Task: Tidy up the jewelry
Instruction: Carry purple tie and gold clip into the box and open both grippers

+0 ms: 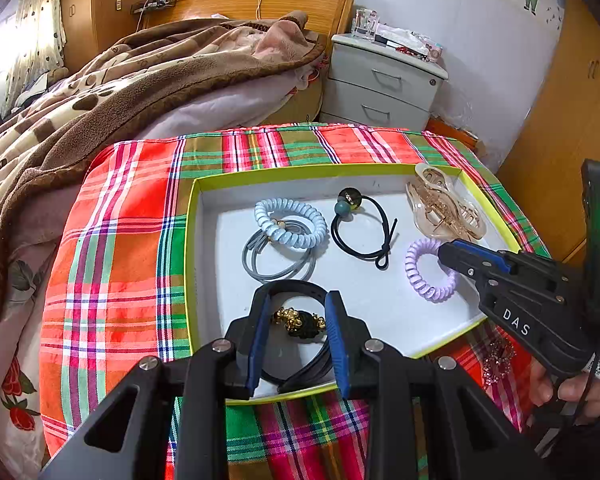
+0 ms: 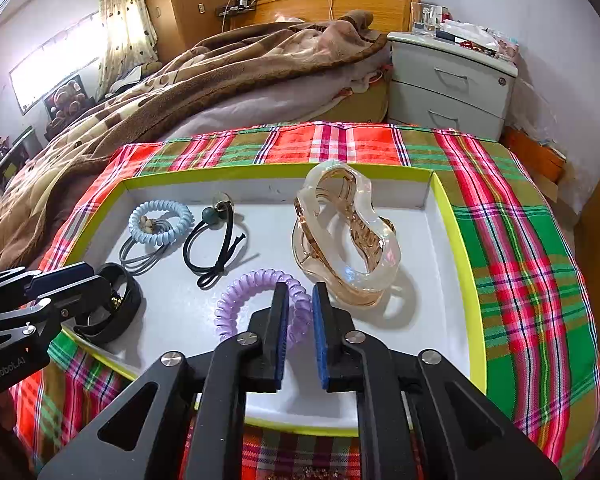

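1. A bedroom: a plaid cloth [image 2: 512, 240] carries a yellow-rimmed tray [image 2: 458, 240].
2. The left gripper [image 1: 298, 322] stands open around a black band [image 1: 296, 286] at the tray's near-left corner.
3. The right gripper [image 2: 300, 300] stands open, the purple coil tie [image 2: 236, 304] between its jaws, near the near edge.

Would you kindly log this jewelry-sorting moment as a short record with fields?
surface: plaid cloth
container: yellow-rimmed tray
in tray: blue coil tie, black beaded tie, clear claw clip, purple coil tie, black band
left claw: open, straddling black band
right claw: open, around purple coil tie
outside tray: sparkly piece
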Demonstrator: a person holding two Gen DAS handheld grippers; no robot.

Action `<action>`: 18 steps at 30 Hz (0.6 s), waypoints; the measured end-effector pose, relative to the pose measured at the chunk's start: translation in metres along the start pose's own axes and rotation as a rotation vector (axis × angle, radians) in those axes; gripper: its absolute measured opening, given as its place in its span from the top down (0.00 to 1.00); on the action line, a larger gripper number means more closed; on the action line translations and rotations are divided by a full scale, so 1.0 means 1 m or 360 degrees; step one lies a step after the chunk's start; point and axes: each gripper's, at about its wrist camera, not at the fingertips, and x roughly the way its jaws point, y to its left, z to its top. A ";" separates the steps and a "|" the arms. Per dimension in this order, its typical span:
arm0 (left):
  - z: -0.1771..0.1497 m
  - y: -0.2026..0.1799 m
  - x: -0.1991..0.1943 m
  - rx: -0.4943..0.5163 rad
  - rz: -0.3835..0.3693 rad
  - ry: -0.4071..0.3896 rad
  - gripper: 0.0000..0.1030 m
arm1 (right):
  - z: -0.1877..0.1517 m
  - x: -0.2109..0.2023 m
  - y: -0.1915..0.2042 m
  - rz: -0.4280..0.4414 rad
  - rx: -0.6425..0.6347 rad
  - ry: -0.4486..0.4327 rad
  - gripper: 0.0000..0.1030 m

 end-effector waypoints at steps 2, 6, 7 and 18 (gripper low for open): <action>0.000 0.000 0.000 -0.0003 -0.0002 0.0001 0.71 | 0.000 -0.001 0.000 0.0001 -0.0001 -0.0004 0.85; -0.001 0.000 -0.002 -0.0008 -0.0004 -0.0002 0.71 | 0.000 -0.003 0.000 0.0004 0.0002 -0.0017 0.82; -0.001 0.000 -0.003 -0.0008 -0.0008 -0.0009 0.70 | 0.000 -0.004 0.000 0.0005 0.0003 -0.0022 0.80; -0.010 -0.012 -0.033 0.0019 -0.0057 -0.0075 0.64 | -0.007 -0.045 -0.005 0.0019 0.0036 -0.0131 0.76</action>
